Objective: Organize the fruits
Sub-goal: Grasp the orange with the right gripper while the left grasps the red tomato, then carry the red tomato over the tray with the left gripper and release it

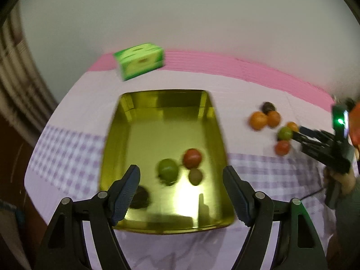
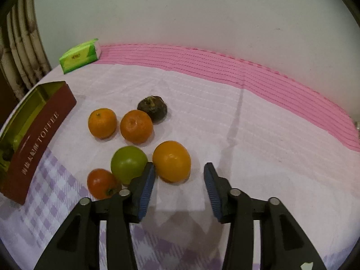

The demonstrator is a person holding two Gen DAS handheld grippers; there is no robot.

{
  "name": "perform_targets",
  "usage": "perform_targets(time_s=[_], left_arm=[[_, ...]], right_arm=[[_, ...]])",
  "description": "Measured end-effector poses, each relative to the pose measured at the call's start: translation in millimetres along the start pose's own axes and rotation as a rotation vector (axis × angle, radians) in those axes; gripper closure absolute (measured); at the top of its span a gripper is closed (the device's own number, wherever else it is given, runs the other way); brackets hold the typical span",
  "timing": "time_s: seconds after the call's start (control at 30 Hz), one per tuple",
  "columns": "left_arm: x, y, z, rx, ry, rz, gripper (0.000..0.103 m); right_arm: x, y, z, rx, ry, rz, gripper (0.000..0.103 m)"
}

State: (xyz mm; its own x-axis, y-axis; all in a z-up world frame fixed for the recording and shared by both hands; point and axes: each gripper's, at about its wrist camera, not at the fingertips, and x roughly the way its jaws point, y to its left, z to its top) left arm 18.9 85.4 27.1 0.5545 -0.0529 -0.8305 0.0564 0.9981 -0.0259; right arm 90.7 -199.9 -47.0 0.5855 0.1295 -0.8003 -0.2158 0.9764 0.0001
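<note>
— While the left gripper (image 1: 181,181) hangs released over the gold rectangular tin tray (image 1: 117,135), where are the fruits?
— Four lie in the tray's near half; six sit mid-desk, where the right gripper (image 2: 179,175), jaws parted and empty, flanks the round yellow-orange fruit (image 2: 171,160).

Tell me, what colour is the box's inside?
Shiny gold inside the box, seen best in the left wrist view.

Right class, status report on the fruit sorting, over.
Both grippers open: left gripper empty over the box; right gripper at the orange. Six fruits still out. Green fruit crowds its left finger.
</note>
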Motion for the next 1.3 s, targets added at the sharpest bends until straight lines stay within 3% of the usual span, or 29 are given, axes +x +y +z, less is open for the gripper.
perform_targets(time_s=[0.13,0.23,0.3,0.7,1.0,1.17,1.2,1.23,1.3], left_arm=[[8.4,-35.1,10.4,0.054,0.021,-0.027,0.027],[16.7,-59.3,15.8,0.081,0.036,-0.052,0.027],[22.4,-74.8,18.1,0.100,0.037,-0.069,0.027],[81.2,-153.0,19.3,0.152,0.108,-0.178,0.027],[121.8,-175.2,25.9,0.152,0.170,-0.196,0.028],[132.5,-181.2,28.6,0.147,0.182,-0.195,0.046],[130.8,-182.6,27.4,0.160,0.171,-0.199,0.061],[129.0,-183.8,27.1,0.166,0.170,-0.217,0.068],[123.6,-184.5,24.4,0.187,0.168,-0.201,0.068]], right_arm=[[10.1,1.4,3.6,0.001,0.000,0.038,0.060],[14.3,-0.6,3.4,0.025,-0.008,0.075,0.071],[12.1,-1.5,0.8,0.031,-0.015,0.077,0.072],[-31.7,-39.2,-54.6,0.171,-0.055,-0.212,0.073],[-28.5,-46.9,-57.4,0.218,-0.036,-0.207,0.072],[-27.2,-50.2,-57.1,0.230,-0.025,-0.198,0.071],[-27.8,-50.7,-57.3,0.234,-0.027,-0.194,0.071],[-28.0,-50.4,-57.8,0.235,-0.027,-0.194,0.071],[-27.8,-50.6,-57.5,0.233,-0.026,-0.196,0.071]])
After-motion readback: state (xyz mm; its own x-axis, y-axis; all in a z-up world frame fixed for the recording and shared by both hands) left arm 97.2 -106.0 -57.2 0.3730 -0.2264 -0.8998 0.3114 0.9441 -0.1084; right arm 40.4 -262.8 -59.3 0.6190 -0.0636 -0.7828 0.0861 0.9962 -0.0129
